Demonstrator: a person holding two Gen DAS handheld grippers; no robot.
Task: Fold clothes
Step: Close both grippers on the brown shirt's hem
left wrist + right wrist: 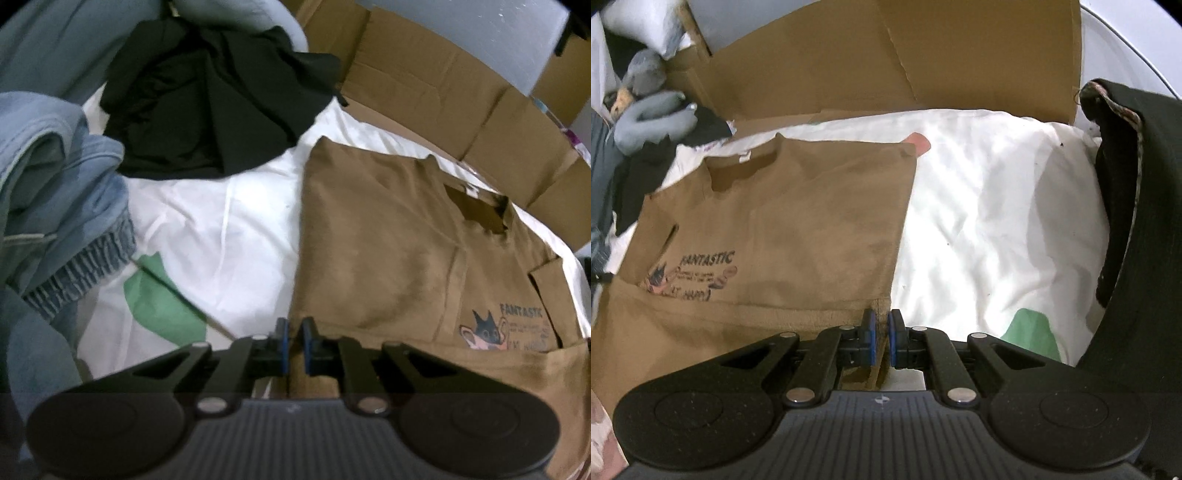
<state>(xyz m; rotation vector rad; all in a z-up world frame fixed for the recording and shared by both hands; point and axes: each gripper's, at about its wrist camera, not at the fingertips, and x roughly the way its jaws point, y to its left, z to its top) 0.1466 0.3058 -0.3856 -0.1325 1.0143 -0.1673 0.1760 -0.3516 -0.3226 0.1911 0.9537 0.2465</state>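
Note:
A brown T-shirt (388, 251) with a cartoon print and the word FANTASTIC lies on the white bedsheet (221, 221), its sides folded inward and its collar at the far end. My left gripper (294, 345) is shut on the shirt's near left corner, brown cloth showing between the blue pads. In the right wrist view the same shirt (798, 221) fills the left half. My right gripper (881, 341) is shut on its near right corner, with the cloth edge pinched between the pads. The near hem rises toward both grippers.
A crumpled black garment (214, 103) and a heap of blue clothes (62, 192) lie left of the shirt. Flattened cardboard (886, 55) stands along the far side. A dark garment (1137, 221) hangs at the right, and a grey plush toy (650, 110) lies at the far left.

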